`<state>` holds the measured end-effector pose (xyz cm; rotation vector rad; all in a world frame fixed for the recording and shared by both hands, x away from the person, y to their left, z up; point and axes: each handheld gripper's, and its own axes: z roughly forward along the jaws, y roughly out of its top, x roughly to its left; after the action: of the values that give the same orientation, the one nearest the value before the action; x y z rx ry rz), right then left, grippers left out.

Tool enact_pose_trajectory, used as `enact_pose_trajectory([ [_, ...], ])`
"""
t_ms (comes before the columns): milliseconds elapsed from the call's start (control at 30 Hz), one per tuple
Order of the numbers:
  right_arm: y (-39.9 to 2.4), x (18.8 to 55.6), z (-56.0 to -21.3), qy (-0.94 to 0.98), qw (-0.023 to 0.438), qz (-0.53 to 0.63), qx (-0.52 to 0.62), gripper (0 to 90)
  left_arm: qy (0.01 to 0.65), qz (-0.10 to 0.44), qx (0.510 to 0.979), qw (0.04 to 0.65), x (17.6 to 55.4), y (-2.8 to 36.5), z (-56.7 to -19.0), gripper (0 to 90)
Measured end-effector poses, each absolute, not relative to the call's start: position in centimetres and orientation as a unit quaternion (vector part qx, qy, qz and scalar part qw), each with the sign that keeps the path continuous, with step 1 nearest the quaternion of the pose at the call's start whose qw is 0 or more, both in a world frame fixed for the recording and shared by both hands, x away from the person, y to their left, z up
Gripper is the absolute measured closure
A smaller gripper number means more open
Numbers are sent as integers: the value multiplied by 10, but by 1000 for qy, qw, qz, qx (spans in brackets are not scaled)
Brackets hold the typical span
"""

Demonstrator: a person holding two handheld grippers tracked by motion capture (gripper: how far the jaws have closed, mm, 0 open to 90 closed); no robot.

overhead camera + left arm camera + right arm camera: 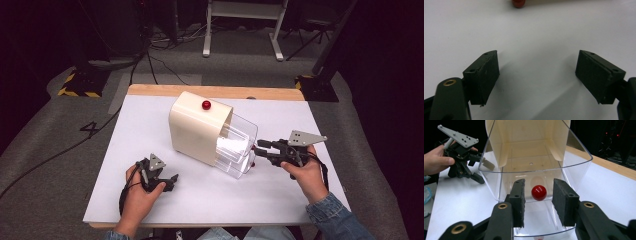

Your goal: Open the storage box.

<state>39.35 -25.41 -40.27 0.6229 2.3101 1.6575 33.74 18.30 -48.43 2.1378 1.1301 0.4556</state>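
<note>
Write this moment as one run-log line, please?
right gripper: jaws open either side of red knob on clear drawer, not pressing | left gripper: jaws open, resting on table | cream box: drawer pulled out

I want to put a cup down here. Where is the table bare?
Bare: the white table left of the cream box, and the front strip between both hands. Crowded: around the clear drawer, where the right gripper sits.

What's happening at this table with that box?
A person holds a gripper in each hand at a white table. The right gripper is at the clear drawer pulled out of a cream box, its jaws slightly apart on either side of the drawer's red knob, not pressing it. The left gripper rests open on the table.
</note>
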Motion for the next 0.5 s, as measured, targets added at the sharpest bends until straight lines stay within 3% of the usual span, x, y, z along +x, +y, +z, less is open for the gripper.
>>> enact_pose_trajectory([
  [433,-286,390,-394,791,142,548,233,535,444,175,808,346,332,189,-480,225],
  [500,-293,389,-393,792,147,543,237,527,449,174,815,322,328,194,-480,220],
])
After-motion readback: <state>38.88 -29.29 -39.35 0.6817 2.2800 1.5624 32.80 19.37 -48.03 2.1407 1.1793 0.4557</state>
